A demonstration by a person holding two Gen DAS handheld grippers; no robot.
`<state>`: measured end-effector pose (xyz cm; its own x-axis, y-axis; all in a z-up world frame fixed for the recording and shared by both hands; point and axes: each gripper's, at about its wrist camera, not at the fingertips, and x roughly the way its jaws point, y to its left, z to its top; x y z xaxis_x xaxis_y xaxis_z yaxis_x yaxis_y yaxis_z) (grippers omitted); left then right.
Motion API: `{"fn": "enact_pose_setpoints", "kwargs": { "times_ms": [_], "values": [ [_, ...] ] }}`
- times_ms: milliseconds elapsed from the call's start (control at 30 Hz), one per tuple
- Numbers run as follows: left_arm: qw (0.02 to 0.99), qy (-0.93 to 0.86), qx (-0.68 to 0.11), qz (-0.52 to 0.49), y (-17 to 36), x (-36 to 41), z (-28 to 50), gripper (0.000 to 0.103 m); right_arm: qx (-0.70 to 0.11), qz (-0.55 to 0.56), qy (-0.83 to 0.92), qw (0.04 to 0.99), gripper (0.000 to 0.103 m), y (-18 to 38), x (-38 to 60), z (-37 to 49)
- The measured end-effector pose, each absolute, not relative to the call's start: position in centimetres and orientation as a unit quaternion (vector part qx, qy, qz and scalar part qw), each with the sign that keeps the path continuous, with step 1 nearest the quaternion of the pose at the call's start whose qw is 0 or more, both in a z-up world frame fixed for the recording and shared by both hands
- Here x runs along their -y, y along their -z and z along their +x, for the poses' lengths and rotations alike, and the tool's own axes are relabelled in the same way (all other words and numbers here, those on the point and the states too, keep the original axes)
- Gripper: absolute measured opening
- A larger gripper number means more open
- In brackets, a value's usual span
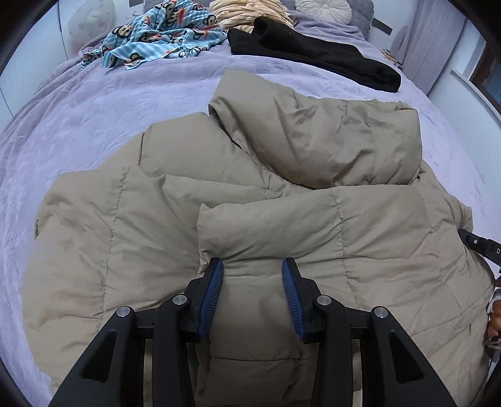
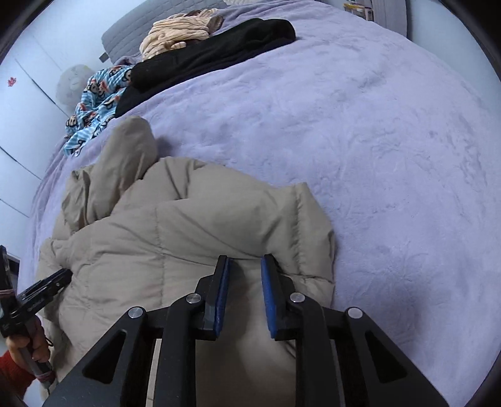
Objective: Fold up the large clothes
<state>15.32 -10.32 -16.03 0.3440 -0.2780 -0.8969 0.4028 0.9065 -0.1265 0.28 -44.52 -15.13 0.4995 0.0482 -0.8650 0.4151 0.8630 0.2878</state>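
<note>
Spread across the near part of a lavender bedspread (image 1: 94, 103) lies a khaki puffer jacket (image 1: 131, 225), quilted in broad panels, with one bulky part (image 1: 328, 137) — a hood or a folded sleeve, hard to say which from this angle — lying on top of the body toward the far side. Starting at the left, the left gripper (image 1: 253, 266) points steeply down at the jacket's near edge; its blue-padded jaws stand apart with a puffed ridge of fabric rising between them, and the left pad (image 1: 216, 281) touches that fabric without a clear pinch. Further right in the same view, the tip of the other gripper pokes in at the jacket's right edge. From the right wrist view, the right gripper (image 2: 245, 260) hovers over the jacket's right-hand corner (image 2: 307, 219) — its jaws narrowly parted, a dark gap between the pads, and nothing visibly clamped. A hand (image 2: 29, 338) in a red sleeve (image 2: 12, 372) holds the left tool at that picture's left edge. Well beyond the jacket, near the head of the bed, sit a blue monkey-print garment (image 1: 162, 40), a black garment (image 1: 313, 59) and a cream striped garment (image 1: 247, 12), the black one touching the other two.
</note>
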Motion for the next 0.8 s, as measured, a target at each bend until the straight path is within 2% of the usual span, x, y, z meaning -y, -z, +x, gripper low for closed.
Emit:
{"fn": "enact_pose_setpoints", "kwargs": {
  "times_ms": [200,267,467,533,600,700,800],
  "values": [
    [0.819,0.193,-0.536,0.072,15.1,9.9,15.2,0.042,-0.491,0.201,0.157,0.833,0.019,14.4,44.8,-1.3],
    [0.826,0.180,-0.529,0.074,13.9,8.9,14.8,0.042,-0.498,0.178,0.193,0.826,0.024,13.2,44.7,-2.3],
    [0.819,0.193,-0.535,0.076,12.3,6.5,12.1,0.042,-0.475,0.164,0.174,0.847,0.024,10.1,41.9,-7.3],
    [0.812,0.180,-0.546,0.103,13.6,6.6,11.6,0.051,-0.488,0.153,0.165,0.843,0.025,10.7,40.8,-8.0],
    [0.811,0.173,-0.548,0.110,14.8,6.4,11.4,0.051,-0.511,0.133,0.173,0.832,0.032,12.2,40.2,-8.0],
    [0.810,0.169,-0.552,0.106,14.7,6.3,11.6,0.052,-0.519,0.163,0.181,0.819,0.045,13.1,41.3,-8.3],
    [0.811,0.158,-0.552,0.112,13.8,6.1,11.3,0.052,-0.513,0.177,0.201,0.815,0.048,12.2,42.4,-9.0]
  ]
}}
